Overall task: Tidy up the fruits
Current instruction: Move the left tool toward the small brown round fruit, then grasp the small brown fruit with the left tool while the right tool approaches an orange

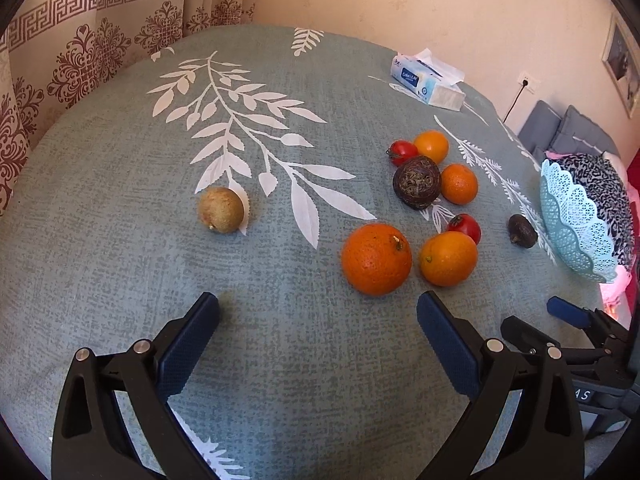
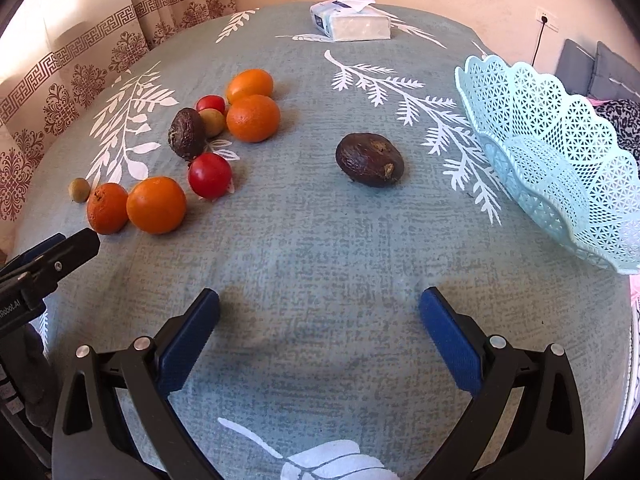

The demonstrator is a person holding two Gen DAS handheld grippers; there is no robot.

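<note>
Right claw (image 2: 319, 312): jaws wide apart, empty, yours to aim at the dark avocado (image 2: 369, 159) lying alone on the surface (image 2: 320, 248) near the lace basket (image 2: 560, 168). Likely soft-skinned, light; grip gently across its middle. Left claw (image 1: 318, 314): also spread, empty, facing the oranges (image 1: 376, 259).

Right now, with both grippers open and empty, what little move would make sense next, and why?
Probably ease the right gripper forward to the dark avocado. It lies alone, straight ahead between the open jaws and nearest the empty blue basket, so it looks like the easiest fruit to collect first.
</note>
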